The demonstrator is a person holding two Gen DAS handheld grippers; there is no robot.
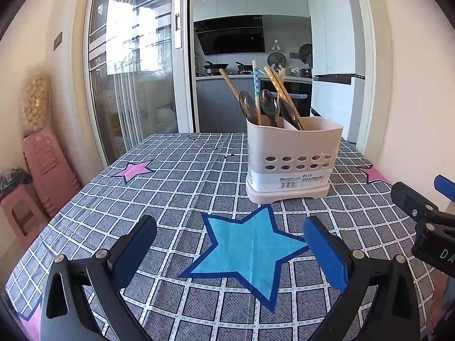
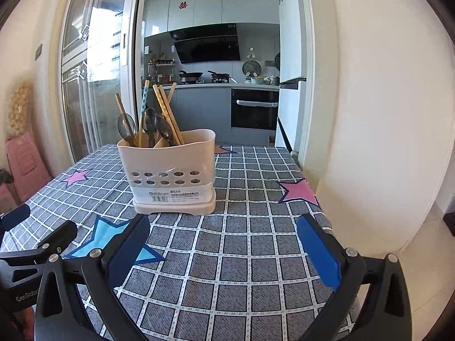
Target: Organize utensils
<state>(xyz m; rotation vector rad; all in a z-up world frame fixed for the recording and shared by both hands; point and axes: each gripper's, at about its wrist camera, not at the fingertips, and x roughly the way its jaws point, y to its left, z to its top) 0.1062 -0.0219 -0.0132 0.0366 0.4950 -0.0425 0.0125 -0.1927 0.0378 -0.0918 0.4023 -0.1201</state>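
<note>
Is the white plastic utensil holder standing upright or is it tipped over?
Upright. The white plastic utensil holder rests flat on its base on the grey checked tablecloth, opening upward, with wooden chopsticks and dark spoons sticking out the top.

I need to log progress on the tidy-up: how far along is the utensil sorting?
Looks done or nearly: the spoons and chopsticks stand in the utensil holder. Nothing is in hand; the left gripper and right gripper are open and empty. No loose utensils show on the tablecloth.
</note>
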